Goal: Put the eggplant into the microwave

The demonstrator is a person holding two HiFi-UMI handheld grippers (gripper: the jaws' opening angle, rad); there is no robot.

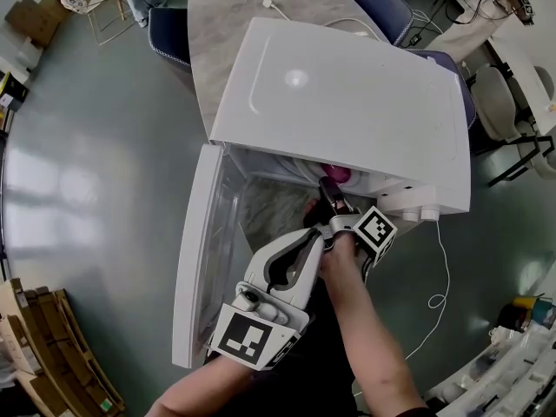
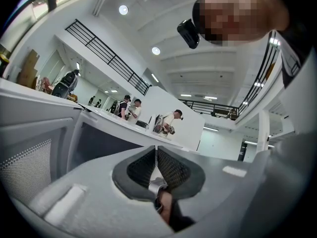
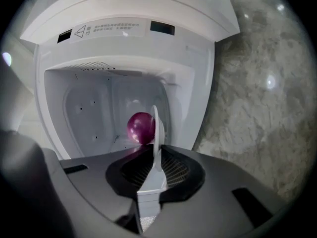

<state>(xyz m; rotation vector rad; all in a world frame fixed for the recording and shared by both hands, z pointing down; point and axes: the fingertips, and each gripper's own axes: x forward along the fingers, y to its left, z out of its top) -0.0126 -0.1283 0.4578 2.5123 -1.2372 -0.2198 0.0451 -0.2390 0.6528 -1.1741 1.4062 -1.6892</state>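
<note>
A white microwave [image 1: 347,102] stands on the marble table with its door [image 1: 204,259] swung open to the left. The purple eggplant [image 1: 337,175] sits just inside the opening, at the tip of my right gripper [image 1: 332,194]. In the right gripper view the jaws are almost together [image 3: 156,110] and pinch the eggplant [image 3: 140,128] at its right edge, low in the white cavity [image 3: 89,113]. My left gripper [image 1: 320,234] hangs lower, beside the door, and is shut [image 2: 156,155] with nothing between its pads.
The marble table [image 1: 252,24] runs on behind the microwave. A white cable [image 1: 443,268] trails off the right side. Chairs [image 1: 382,7] stand around the table and wooden pallets [image 1: 52,346] lie at the lower left. People [image 2: 131,108] stand far off.
</note>
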